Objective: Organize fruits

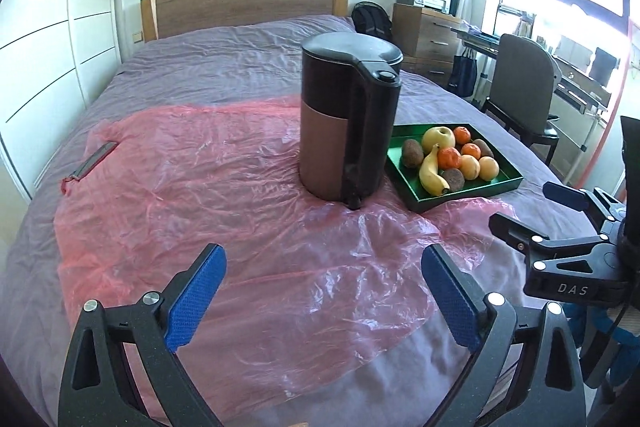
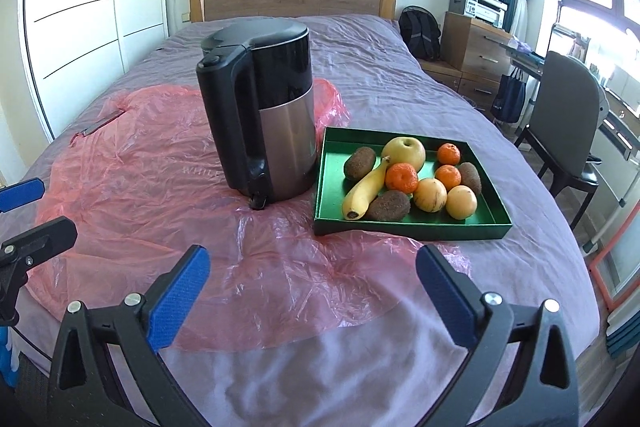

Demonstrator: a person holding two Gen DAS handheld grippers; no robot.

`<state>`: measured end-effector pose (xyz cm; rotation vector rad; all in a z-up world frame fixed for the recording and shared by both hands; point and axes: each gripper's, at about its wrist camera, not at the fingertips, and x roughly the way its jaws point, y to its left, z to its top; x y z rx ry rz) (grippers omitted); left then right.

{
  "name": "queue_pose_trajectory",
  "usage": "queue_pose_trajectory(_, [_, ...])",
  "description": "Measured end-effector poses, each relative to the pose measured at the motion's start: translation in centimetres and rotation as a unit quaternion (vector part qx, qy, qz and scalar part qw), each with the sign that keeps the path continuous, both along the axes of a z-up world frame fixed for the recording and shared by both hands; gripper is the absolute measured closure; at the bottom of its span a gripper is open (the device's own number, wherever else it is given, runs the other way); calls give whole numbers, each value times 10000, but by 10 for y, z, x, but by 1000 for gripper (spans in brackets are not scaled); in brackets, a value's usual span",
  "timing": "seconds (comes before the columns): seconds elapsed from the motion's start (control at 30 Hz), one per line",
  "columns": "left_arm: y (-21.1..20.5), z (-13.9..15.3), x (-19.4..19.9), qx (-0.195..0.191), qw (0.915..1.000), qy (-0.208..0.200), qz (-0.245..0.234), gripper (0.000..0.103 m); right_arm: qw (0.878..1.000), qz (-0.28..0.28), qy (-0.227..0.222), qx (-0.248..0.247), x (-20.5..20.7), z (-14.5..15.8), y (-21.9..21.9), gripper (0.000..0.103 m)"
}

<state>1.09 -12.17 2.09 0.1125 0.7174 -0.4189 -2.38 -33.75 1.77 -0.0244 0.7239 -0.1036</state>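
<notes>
A green tray (image 2: 332,199) (image 1: 402,179) sits on the bed and holds a banana (image 2: 366,193) (image 1: 430,169), a yellow apple (image 2: 404,150) (image 1: 439,138), three kiwis such as one kiwi (image 2: 359,163), three mandarins such as one mandarin (image 2: 402,178), and two pale orange fruits (image 2: 462,201). My left gripper (image 1: 324,297) is open and empty, well short of the tray. My right gripper (image 2: 312,293) is open and empty, just short of the tray's near edge. The right gripper also shows in the left wrist view (image 1: 532,207).
A black and steel kettle (image 2: 260,115) (image 1: 346,115) stands left of the tray on a pink plastic sheet (image 2: 140,187) (image 1: 200,187). A small flat red-handled tool (image 1: 90,163) lies at the sheet's far left. A chair (image 2: 568,123) and desk stand right of the bed.
</notes>
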Motion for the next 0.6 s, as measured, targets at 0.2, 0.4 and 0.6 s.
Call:
queue_pose_trajectory(0.2, [10, -1, 0, -55, 9999, 58, 142, 4, 9999, -10, -18, -111, -6, 0, 3, 0])
queue_pose_trajectory(0.4, [12, -1, -2, -57, 9998, 91, 152, 2, 9999, -80, -39, -141, -12, 1, -2, 0])
queue_pose_trajectory(0.6, [10, 2, -7, -74, 9998, -9, 178, 2, 9997, -183, -74, -133, -16, 2, -13, 0])
